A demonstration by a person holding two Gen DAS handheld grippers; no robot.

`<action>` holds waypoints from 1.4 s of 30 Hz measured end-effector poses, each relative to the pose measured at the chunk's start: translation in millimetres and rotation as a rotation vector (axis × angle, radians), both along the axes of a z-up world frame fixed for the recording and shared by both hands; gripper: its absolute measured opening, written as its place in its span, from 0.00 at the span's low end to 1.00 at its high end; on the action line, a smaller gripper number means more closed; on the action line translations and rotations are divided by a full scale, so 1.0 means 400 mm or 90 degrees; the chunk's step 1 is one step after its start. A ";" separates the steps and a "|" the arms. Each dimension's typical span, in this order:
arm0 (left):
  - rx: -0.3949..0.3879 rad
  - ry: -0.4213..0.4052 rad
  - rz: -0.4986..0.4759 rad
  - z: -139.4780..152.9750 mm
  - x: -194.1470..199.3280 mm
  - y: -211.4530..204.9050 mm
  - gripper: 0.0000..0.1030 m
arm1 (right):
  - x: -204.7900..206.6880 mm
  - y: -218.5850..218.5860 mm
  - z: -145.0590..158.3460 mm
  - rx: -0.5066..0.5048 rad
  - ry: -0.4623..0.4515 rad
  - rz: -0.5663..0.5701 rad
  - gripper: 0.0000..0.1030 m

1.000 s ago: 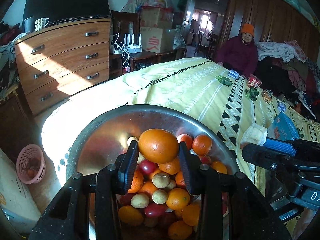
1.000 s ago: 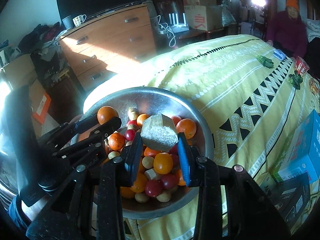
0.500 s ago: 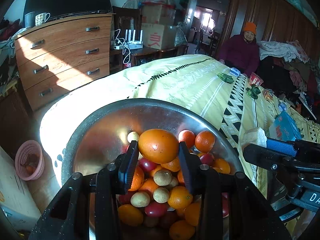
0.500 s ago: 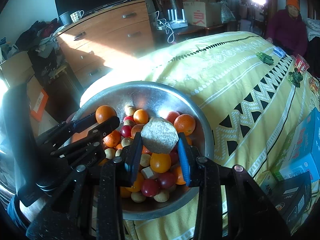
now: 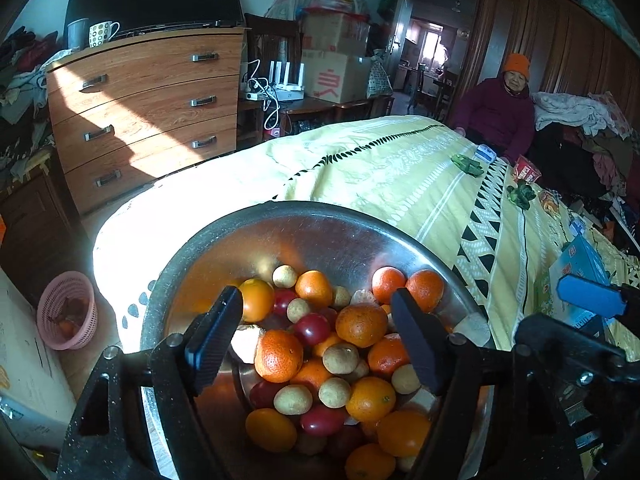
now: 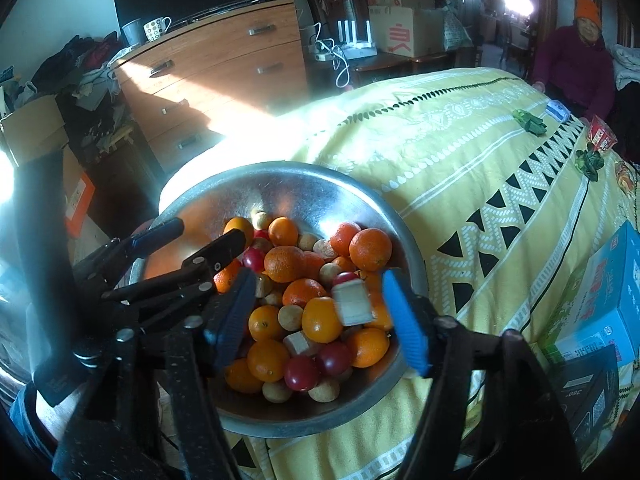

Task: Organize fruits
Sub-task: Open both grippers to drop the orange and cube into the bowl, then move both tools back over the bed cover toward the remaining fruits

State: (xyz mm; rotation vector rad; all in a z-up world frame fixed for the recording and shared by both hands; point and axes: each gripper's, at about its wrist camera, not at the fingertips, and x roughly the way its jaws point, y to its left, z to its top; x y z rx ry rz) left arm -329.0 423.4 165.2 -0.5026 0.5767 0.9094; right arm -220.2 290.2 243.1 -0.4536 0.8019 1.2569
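Both spread wide: left gripper (image 5: 316, 334), right gripper (image 6: 316, 308), loads just dropped into round steel bowl (image 6: 304, 184) of mixed fruit (image 6: 304, 300).

A round silver metal bowl (image 6: 360, 196) with a brushed, dully reflective wall is seen on a matt yellow patterned cloth cover (image 6: 460, 152). Dimpled glossy orange citrus fruits (image 5: 279, 355) and smooth shiny red fruits (image 5: 312, 329) are heaped inside. A brown wood-grain dresser (image 5: 148, 116) shows a satin finish.

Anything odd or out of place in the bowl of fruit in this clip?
Yes. Among the oranges in the metal bowl, two pale cut blocks with flat faces and square edges look unlike the round fruit; what they are is unclear.
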 end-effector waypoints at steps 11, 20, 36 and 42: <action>0.122 -0.133 -0.102 0.248 0.013 -0.216 0.75 | -0.067 -0.399 0.171 0.202 -0.117 -0.070 0.84; 0.106 -0.211 -0.520 0.298 0.303 -0.744 0.76 | 0.123 -0.909 -0.118 0.011 -0.059 -0.384 0.84; -0.085 0.081 -0.599 -0.312 0.744 -0.959 0.63 | 0.431 -1.169 -0.367 -0.077 0.059 -0.545 0.84; -0.069 0.075 -0.610 -0.320 0.703 -0.935 0.69 | 0.531 -1.163 -0.430 -0.115 0.050 -0.565 0.87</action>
